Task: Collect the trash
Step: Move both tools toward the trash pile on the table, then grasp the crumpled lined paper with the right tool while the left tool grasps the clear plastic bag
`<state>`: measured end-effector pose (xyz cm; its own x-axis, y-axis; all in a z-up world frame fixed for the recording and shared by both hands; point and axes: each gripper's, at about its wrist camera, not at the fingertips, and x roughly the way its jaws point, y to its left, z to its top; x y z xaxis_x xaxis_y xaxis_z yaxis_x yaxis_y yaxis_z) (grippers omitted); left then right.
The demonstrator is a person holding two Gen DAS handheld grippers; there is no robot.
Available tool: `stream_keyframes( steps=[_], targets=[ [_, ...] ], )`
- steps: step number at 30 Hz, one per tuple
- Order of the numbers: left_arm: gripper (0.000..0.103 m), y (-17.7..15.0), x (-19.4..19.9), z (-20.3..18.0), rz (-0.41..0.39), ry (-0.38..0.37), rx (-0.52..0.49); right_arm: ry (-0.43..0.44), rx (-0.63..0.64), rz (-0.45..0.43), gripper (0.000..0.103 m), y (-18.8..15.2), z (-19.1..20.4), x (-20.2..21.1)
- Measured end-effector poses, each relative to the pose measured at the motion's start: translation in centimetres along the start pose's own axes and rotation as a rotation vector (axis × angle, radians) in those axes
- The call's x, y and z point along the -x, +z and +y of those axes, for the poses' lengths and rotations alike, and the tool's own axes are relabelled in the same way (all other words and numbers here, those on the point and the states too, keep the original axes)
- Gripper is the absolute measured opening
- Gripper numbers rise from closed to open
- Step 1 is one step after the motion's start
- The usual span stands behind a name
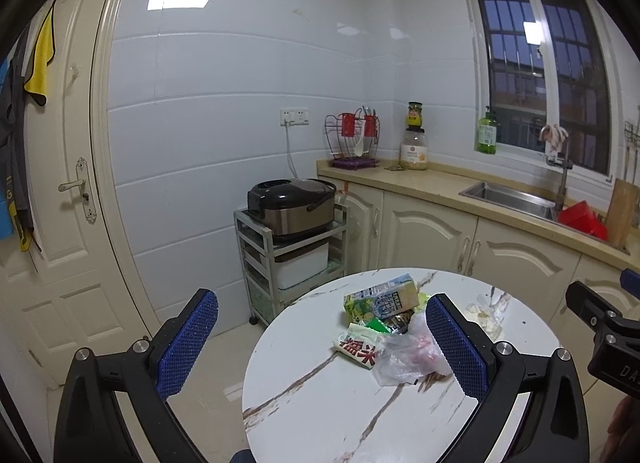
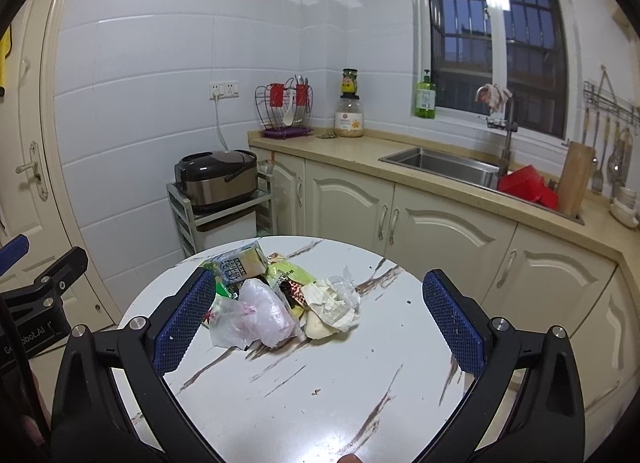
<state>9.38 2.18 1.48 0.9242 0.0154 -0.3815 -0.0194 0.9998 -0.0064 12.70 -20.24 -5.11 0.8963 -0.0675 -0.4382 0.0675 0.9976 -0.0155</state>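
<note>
Right wrist view: milk carton (image 2: 240, 263) lies flat, long axis left-right; both grippers' jaws spread wide, empty

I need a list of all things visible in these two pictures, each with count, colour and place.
Round table: one, white marble pattern, foreground.
Milk carton: one, blue and yellow, lying at the pile's far side.
Plastic bag: one, clear, pile's near side.
Crumpled paper: one heap, cream, right of the bag.
Rice cooker: one, black and steel, on a grey cart.
Dish rack: one, wire with red cups, counter corner.
Sink: one, steel, in the counter.
Soap bottle: one, green, windowsill.
Left gripper: open, blue pads.
Right gripper: open, blue pads.
</note>
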Motion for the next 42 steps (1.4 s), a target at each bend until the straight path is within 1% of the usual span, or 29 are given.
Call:
stream_keyframes(
  steps=[5, 9, 13, 19, 21, 26, 28, 31, 34, 36, 38, 39, 40, 42],
  targets=[
    [0.102, 0.2, -2.2, -0.1, 0.018, 0.002, 0.004, 0.008, 0.009, 0.022, 0.103, 0.4, 0.3, -1.7],
    [0.102, -0.1, -4.5, -0.6, 0.062, -0.001, 0.008, 0.030, 0.027, 0.043, 0.103, 0.5, 0.4, -3.7],
    [0.102, -1.2, -8.1, -1.2, 0.161, -0.014, 0.016, 0.056, 0.018, 0.088, 0.103, 0.0, -0.2, -6.2],
    [0.102, -2.6, -12.3, -1.9, 0.300, -0.038, 0.016, 0.084, -0.001, 0.198, 0.102, -2.2, -1.6, -11.0],
    [0.102, -2.9, -13.3, -1.8, 0.331, -0.039, 0.016, 0.096, -0.012, 0.240, 0.097, -3.2, -2.1, -12.6],
    [0.102, -3.4, -15.7, -2.0, 0.396, -0.061, 0.033, 0.087, -0.049, 0.337, 0.097, -5.9, -4.0, -16.0],
    [0.102, -3.4, -16.2, -2.5, 0.409, -0.077, 0.034, 0.078, -0.066, 0.367, 0.096, -6.5, -4.9, -17.0],
    [0.102, -3.2, -17.0, -3.5, 0.405, -0.106, 0.032, 0.055, -0.074, 0.406, 0.093, -7.1, -5.8, -18.5],
    [0.102, -3.0, -17.6, -4.9, 0.394, -0.136, 0.024, 0.062, -0.066, 0.426, 0.092, -7.2, -6.0, -19.7],
    [0.102, -3.1, -18.0, -5.7, 0.386, -0.143, 0.016, 0.075, -0.046, 0.427, 0.092, -6.9, -5.7, -20.6],
    [0.102, -3.2, -18.6, -6.3, 0.385, -0.140, 0.010, 0.100, -0.026, 0.433, 0.087, -6.5, -5.3, -21.7],
    [0.102, -3.3, -18.8, -6.6, 0.386, -0.137, 0.006, 0.122, -0.016, 0.447, 0.077, -6.4, -4.9, -22.4],
    [0.102, -3.3, -19.0, -6.9, 0.390, -0.133, 0.004, 0.142, -0.005, 0.466, 0.062, -6.5, -4.6, -23.0],
    [0.102, -3.6, -19.6, -7.5, 0.400, -0.124, 0.000, 0.169, 0.017, 0.505, 0.048, -7.0, -4.1, -24.4]
  ],
)
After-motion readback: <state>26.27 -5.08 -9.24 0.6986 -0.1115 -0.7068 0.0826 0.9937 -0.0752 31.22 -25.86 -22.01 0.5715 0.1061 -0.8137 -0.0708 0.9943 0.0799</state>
